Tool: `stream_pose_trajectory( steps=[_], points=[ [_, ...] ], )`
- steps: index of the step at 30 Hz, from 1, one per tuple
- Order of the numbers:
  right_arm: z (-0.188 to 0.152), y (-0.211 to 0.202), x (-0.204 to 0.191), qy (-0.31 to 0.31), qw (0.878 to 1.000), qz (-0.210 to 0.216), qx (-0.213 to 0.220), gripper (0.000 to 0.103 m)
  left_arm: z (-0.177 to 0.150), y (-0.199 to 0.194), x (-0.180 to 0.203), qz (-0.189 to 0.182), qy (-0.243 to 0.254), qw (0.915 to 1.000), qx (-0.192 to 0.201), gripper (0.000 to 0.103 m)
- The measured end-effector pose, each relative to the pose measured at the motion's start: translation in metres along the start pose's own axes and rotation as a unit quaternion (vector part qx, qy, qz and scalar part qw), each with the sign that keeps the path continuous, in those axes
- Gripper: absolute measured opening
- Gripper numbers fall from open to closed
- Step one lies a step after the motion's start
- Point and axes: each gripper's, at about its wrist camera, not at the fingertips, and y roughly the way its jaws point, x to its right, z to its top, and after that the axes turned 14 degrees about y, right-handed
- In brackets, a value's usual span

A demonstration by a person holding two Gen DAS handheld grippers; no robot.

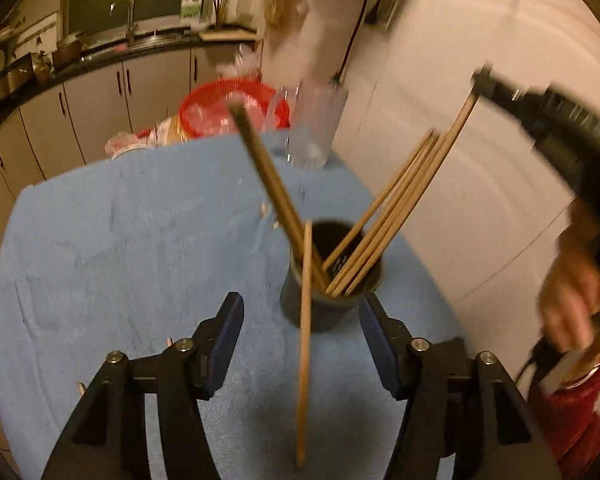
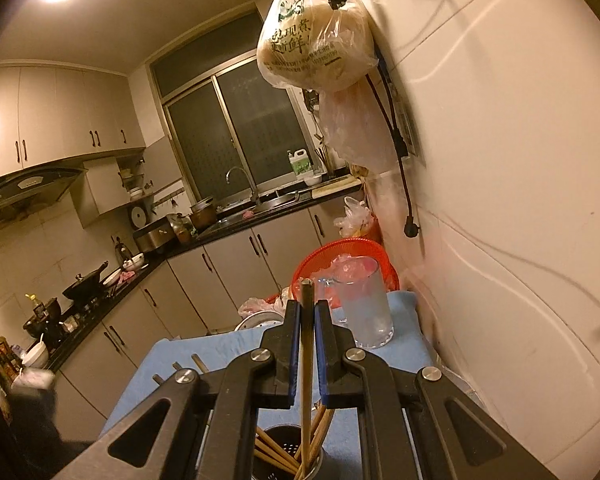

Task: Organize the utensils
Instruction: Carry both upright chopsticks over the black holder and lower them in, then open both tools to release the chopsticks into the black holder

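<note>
Right wrist view: right tool (image 2: 308,320) clamped on 1 chopstick (image 2: 307,360) above the holder (image 2: 288,456); lower it straight. Left tool (image 1: 302,320) stands apart, holding nothing.

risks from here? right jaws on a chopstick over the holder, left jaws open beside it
1. The right gripper pinches one chopstick with its tip in the crowded dark holder; pushing it down could jam on the others or tip the holder.
2. The left gripper is open with a loose chopstick between its jaws, ungripped; it may fall outside onto the blue cloth.
3. The glass mug stands near; a swing could knock it.
</note>
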Motion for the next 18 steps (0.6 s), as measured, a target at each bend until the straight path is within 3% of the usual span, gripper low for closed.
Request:
stream_pose_trajectory(
  steps=[3, 5, 7, 9, 10, 11, 13, 15, 18],
  points=[
    [0.000, 0.001, 0.001, 0.001, 1.000, -0.001, -0.001, 0.008, -0.004, 0.025, 0.005, -0.003, 0.015, 0.9994, -0.032, 0.059],
    [-0.001, 0.001, 0.002, 0.002, 1.000, 0.000, -0.002, 0.008, -0.006, 0.041, 0.008, 0.000, 0.024, 0.9982, -0.054, 0.041],
    [-0.001, 0.000, 0.002, 0.003, 1.000, 0.001, -0.004, 0.008, -0.009, 0.052, 0.009, -0.005, 0.022, 0.9974, -0.069, 0.030],
    [-0.002, 0.002, 0.002, 0.001, 1.000, 0.003, -0.007, 0.008, -0.010, 0.065, 0.007, -0.014, 0.017, 0.9963, -0.083, 0.030],
    [-0.003, 0.004, 0.002, 0.001, 1.000, 0.002, -0.008, 0.008, -0.010, 0.071, 0.005, -0.018, 0.011, 0.9958, -0.089, 0.023],
    [-0.003, 0.005, 0.002, 0.000, 1.000, 0.001, -0.009, 0.008, -0.010, 0.076, 0.004, -0.025, 0.002, 0.9956, -0.091, 0.009],
    [-0.003, 0.008, 0.003, 0.001, 1.000, 0.002, -0.012, 0.008, -0.009, 0.078, 0.003, -0.030, -0.005, 0.9958, -0.086, 0.008],
    [-0.004, 0.009, 0.005, 0.003, 1.000, 0.002, -0.015, 0.008, -0.009, 0.065, 0.010, -0.014, 0.007, 0.9977, -0.066, 0.007],
    [-0.005, 0.010, 0.007, 0.004, 1.000, 0.003, -0.018, 0.008, -0.005, 0.039, 0.021, -0.019, 0.021, 0.9989, -0.036, 0.007]
  ],
)
